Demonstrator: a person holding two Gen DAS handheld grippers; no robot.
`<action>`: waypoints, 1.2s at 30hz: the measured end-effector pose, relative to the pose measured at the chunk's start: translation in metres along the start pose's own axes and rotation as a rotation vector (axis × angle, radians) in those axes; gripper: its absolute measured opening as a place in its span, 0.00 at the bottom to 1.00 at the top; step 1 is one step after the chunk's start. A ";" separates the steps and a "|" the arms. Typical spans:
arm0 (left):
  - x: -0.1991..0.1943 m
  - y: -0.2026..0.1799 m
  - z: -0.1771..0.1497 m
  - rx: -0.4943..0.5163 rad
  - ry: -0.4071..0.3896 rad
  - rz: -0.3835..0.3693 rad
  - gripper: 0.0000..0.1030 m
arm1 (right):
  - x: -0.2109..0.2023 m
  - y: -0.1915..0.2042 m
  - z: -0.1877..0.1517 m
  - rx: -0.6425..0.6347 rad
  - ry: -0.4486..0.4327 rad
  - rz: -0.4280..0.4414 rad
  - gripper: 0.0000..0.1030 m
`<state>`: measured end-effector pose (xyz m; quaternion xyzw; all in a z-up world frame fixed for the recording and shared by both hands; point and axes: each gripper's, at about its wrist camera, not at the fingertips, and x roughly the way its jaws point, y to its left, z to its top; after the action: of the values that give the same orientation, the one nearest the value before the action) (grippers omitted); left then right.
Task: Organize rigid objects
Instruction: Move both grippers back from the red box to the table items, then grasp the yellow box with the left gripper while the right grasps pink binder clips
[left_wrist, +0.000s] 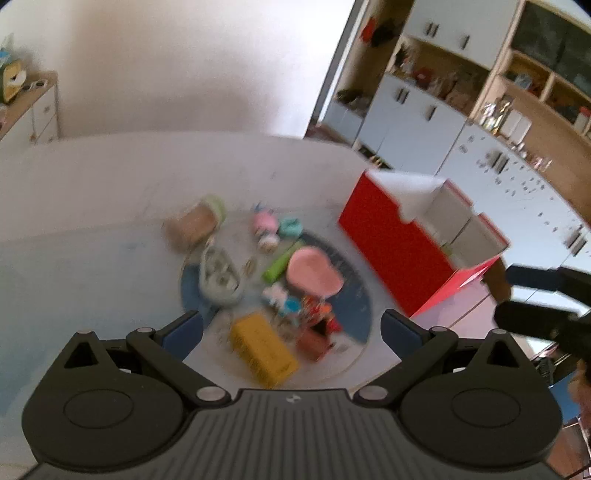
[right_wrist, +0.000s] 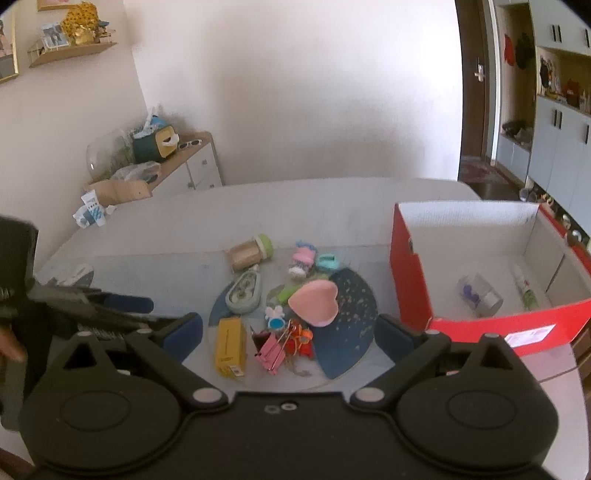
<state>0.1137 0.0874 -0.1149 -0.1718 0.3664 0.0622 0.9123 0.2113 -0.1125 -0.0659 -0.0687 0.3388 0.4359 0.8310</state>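
Note:
A pile of small items lies on a round blue-and-white mat: a yellow box, a pink heart dish, pink binder clips, a grey-green oval case and a jar with a green lid. To the right stands an open red box holding a clear container and a tube. My right gripper hovers open over the pile, empty. My left gripper is open too, above the blurred yellow box and heart dish, holding nothing.
The white table runs back to a wall. A low cabinet with clutter stands at the far left. In the left wrist view, shelving and white cupboards rise behind the red box.

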 end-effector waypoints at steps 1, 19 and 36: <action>0.004 0.001 -0.006 0.003 0.006 0.019 1.00 | 0.004 0.000 -0.001 0.008 0.011 -0.002 0.97; 0.062 -0.001 -0.057 0.071 -0.031 0.175 1.00 | 0.081 0.018 -0.017 0.011 0.148 -0.014 0.84; 0.092 -0.014 -0.064 0.116 -0.107 0.291 0.99 | 0.132 0.030 -0.026 -0.042 0.207 -0.046 0.46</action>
<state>0.1427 0.0502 -0.2174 -0.0606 0.3411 0.1816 0.9203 0.2266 -0.0160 -0.1626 -0.1387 0.4121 0.4142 0.7996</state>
